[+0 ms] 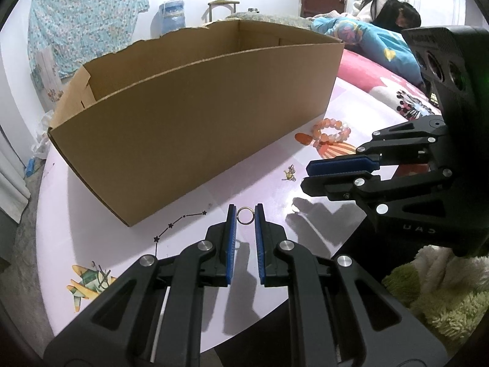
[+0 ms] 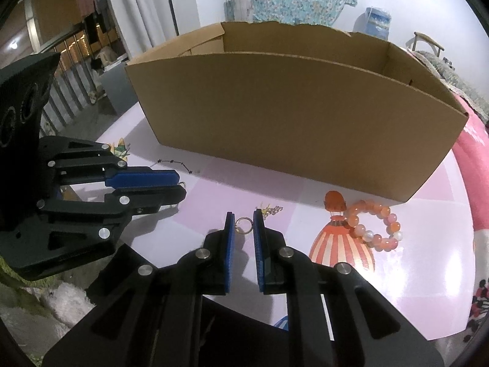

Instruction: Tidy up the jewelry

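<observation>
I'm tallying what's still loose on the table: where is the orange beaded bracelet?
The orange beaded bracelet lies on the pink table, right of the right gripper, just before the cardboard box's right corner.

Small ring point(image 1: 244, 215) pinched between left hand-held gripper point(image 1: 245, 214) pads, beside cardboard box point(image 1: 195, 128) on pink table point(image 1: 91, 214).

You're in a home bedroom: behind the cardboard box point(image 1: 195, 116) lie patterned bedding point(image 1: 376, 42) and a hung floral cloth point(image 1: 88, 21).

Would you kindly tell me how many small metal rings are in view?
2: one ring is pinched in the left tongs, the other ring in the right tongs, both near the cardboard box. More could be hidden inside it.
</observation>
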Available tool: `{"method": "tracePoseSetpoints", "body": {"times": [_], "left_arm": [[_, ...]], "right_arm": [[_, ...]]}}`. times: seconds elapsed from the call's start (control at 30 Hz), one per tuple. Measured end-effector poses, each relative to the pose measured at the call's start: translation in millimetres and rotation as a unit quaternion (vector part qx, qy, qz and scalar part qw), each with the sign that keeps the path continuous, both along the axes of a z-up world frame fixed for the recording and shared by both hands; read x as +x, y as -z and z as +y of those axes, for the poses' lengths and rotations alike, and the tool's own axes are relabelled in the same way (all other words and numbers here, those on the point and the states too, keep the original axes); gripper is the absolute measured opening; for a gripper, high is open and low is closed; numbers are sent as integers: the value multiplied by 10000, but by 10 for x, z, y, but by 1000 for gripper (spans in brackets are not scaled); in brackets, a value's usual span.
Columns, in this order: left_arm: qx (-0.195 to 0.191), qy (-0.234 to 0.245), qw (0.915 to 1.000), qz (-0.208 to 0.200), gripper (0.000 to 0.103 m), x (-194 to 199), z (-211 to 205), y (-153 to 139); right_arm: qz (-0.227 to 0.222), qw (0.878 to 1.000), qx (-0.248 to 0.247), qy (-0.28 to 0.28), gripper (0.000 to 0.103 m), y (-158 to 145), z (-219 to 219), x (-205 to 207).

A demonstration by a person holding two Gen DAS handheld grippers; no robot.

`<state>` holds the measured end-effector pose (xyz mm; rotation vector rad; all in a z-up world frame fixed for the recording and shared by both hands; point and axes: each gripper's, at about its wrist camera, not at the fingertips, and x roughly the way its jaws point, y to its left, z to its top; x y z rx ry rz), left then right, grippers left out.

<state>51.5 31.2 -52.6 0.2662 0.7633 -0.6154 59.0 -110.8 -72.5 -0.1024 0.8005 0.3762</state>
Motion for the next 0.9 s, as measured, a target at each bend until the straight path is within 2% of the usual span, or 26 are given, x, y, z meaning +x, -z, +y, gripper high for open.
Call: {"method": "tracePoseSetpoints", "body": {"times": [0.3,0.4,0.57,0.77,0.9], "left_arm": [[-106,71,9996,-232,11,-107,-32,-230],[-214,127,9987,-445,11,-157,-35,-433],[-562,262,9941,-887,11,-164,-56,-866],[-789,279,9893,-1194,11,106,-161,-1134],[-708,216,9925,-977,11,437,-305,-1069]], "right_arm": [[-332,9993,86,130,12,-216,-110,-178],[-546,9983,108,197,12,-376,-193,-246],[-1094,9928,357,343,12,-814,-423,-333],[-1564,9854,465,484,12,-1155,-649,-156],[-1570,9849,409,608,12,-1155,-727,102]]}}
